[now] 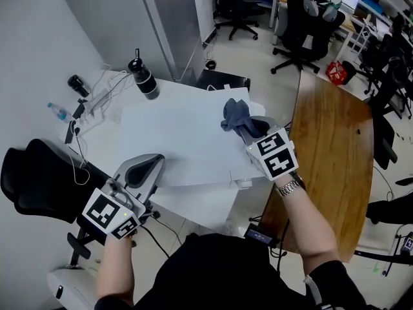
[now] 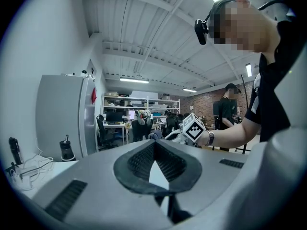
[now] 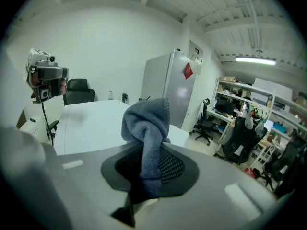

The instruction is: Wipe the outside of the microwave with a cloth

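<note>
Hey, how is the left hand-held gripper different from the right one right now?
The right hand-held gripper is clamped on a bunched grey cloth; the left hand-held gripper holds nothing. The left one's jaws meet at their tips, while the right one's are kept apart by the cloth. In the head view the left one sits nearer the person than the right one. Both have the same grey body.

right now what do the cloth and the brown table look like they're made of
Cloth: soft blue-grey fabric, probably microfibre or terry. It has a fuzzy matte nap and hangs in limp folds.
Brown table: wood or wood veneer with a semi-gloss finish. Streaky grain and a light sheen show, but the pictures can't settle whether it is solid or veneer.
</note>
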{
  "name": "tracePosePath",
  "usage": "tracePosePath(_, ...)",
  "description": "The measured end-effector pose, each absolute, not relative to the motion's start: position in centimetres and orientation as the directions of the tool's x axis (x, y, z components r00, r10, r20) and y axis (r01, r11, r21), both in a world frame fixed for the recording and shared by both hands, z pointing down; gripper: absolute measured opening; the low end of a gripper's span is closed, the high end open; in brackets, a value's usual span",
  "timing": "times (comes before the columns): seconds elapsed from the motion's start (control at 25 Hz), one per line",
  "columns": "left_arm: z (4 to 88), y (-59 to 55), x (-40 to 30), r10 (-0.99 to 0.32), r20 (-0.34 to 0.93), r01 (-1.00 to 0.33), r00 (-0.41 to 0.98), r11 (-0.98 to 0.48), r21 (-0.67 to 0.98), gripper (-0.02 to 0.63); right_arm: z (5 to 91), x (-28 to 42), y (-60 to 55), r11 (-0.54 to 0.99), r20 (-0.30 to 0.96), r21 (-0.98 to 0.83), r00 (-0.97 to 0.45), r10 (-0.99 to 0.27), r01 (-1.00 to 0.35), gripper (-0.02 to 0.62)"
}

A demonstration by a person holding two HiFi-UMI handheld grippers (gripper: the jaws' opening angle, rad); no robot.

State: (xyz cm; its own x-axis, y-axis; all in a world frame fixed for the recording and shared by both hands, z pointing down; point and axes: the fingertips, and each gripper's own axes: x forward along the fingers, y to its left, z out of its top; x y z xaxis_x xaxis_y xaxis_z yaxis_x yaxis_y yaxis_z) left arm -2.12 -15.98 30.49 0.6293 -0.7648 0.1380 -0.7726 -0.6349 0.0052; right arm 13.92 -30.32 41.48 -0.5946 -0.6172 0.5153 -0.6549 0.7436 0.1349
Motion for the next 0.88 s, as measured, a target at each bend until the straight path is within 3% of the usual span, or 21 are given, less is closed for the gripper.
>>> tracePosePath(0.4,30.7,-16.4,0.6,-0.758,0.156,-0.767,0.633,-0.641,0.000,0.005,42.0,19.0,-31.6,0.674,0.483,0.108,-0.554,-0.678,-0.730,0.072)
tracePosePath(0.88,31.3,-16.5,2.0,-0.769,0.184,-0.782,0.612,-0.623,-0.005,0.005,46.4,21.4,-32.4,0.630,0.461,-0.043,-0.575,-0.676,-0.775,0.069)
